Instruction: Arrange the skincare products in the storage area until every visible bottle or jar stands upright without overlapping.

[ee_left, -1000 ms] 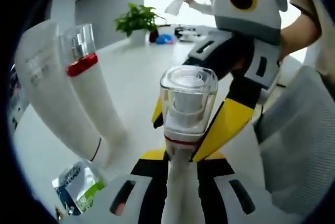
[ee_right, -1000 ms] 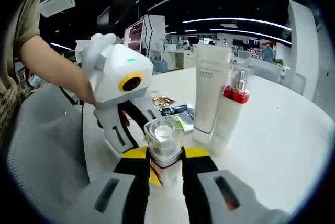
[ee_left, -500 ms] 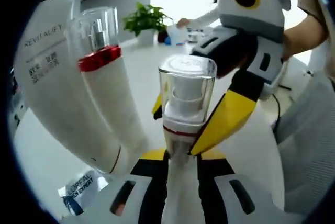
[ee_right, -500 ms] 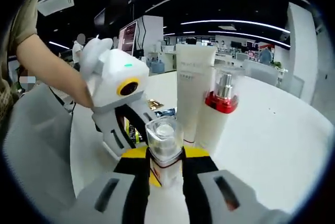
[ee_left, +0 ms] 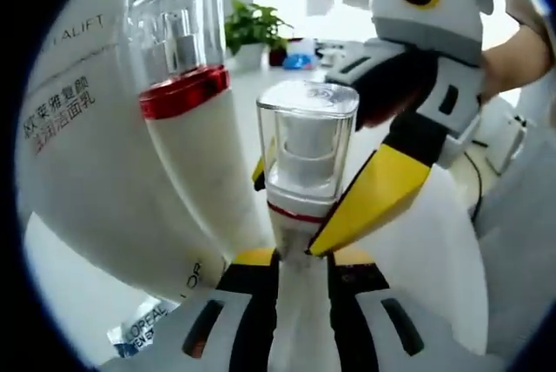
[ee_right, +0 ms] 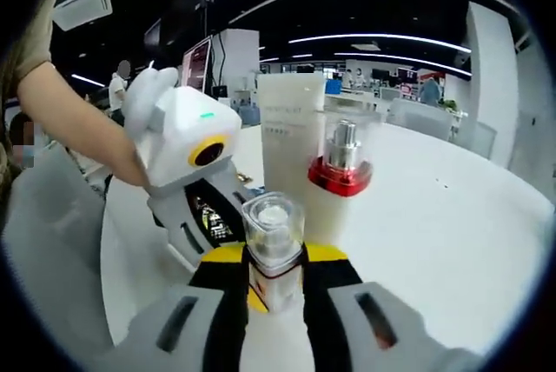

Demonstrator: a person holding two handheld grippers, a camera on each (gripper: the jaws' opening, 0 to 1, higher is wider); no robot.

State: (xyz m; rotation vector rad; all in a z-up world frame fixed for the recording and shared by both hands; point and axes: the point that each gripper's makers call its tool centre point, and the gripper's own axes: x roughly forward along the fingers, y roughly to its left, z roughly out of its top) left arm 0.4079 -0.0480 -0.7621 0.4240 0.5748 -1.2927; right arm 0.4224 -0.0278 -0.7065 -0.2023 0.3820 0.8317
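A small white bottle [ee_left: 304,155] with a clear cap and a thin red ring stands upright between my left gripper's [ee_left: 300,259] jaws, which are shut on its body. My right gripper [ee_left: 287,215] comes in from the right, and its yellow fingers clamp the same bottle near the neck. In the right gripper view the bottle [ee_right: 273,233] sits in my right gripper [ee_right: 274,281], and the left gripper [ee_right: 217,233] reaches in from the left. Just beyond stand a pump bottle [ee_left: 187,129] [ee_right: 339,172] with a red collar and a tall white tube [ee_left: 78,155] [ee_right: 291,129], both upright and close together.
Everything rests on a white round table [ee_right: 434,215]. A printed sachet [ee_left: 143,328] lies at the foot of the tube. A grey chair [ee_right: 52,242] is at the table's edge, beside a person's arm [ee_right: 78,120]. A potted plant [ee_left: 252,29] stands far across the table.
Both views have closed in on the tube and the pump bottle, which now look larger and nearer. The small bottle stays held by both grippers.
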